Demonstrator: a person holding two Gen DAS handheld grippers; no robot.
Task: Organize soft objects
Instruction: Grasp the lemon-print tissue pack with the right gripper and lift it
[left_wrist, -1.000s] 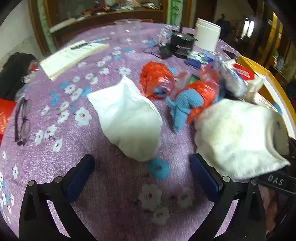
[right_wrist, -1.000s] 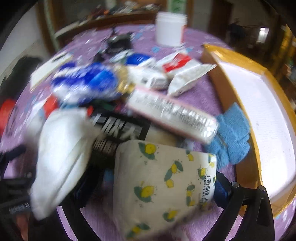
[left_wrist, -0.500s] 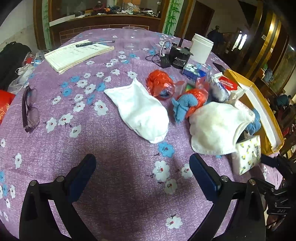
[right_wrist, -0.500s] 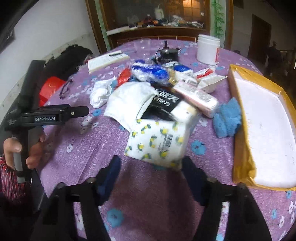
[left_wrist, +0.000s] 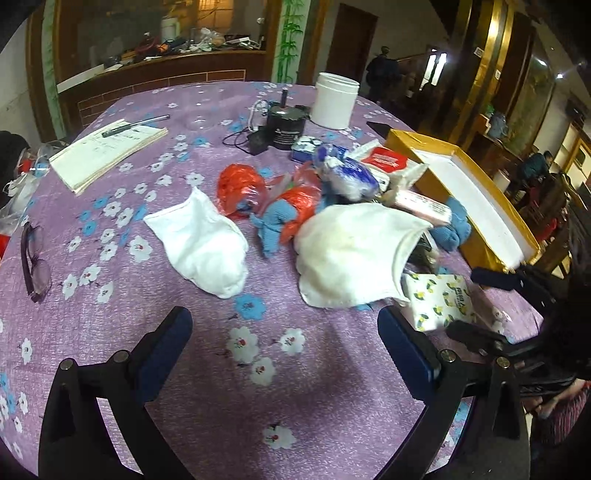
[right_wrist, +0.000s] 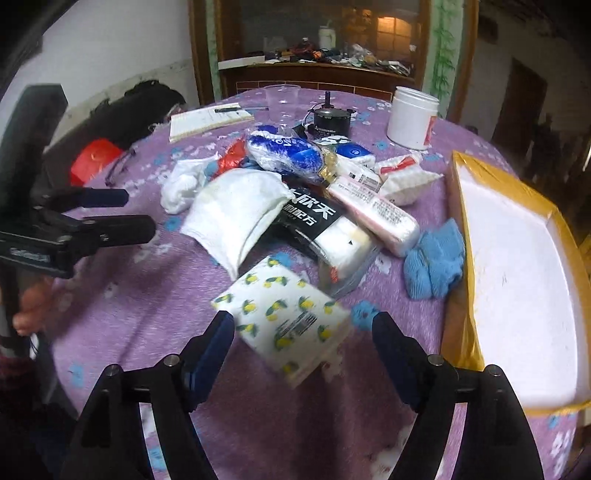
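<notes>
A lemon-print tissue pack (right_wrist: 280, 314) lies on the purple floral tablecloth (right_wrist: 147, 295), partly between the wide-apart fingers of my right gripper (right_wrist: 303, 325), which is open. It looks blurred. Beyond it are a white cloth (right_wrist: 236, 218), a black tissue pack (right_wrist: 314, 218), a pink pack (right_wrist: 373, 214) and a blue sock (right_wrist: 436, 266) against the yellow box (right_wrist: 458, 266). My left gripper (left_wrist: 282, 328) is open above bare cloth, short of a white sock (left_wrist: 201, 240) and the white cloth (left_wrist: 351, 251). Another blue sock (left_wrist: 275, 221) lies among orange bags (left_wrist: 236, 184).
The yellow box's white inside (left_wrist: 476, 199) holds nothing I can see. A notebook with a pen (left_wrist: 107, 151), glasses (left_wrist: 33, 258), a black motor (left_wrist: 286, 125), a white jar (left_wrist: 334, 99) and a clear cup (right_wrist: 282, 99) sit farther back. The table edge is close below both grippers.
My right gripper has let go of the lemon-print pack, which now lies on the table. Both grippers have pulled back from the pile; the right one has since come close to the pack again.
</notes>
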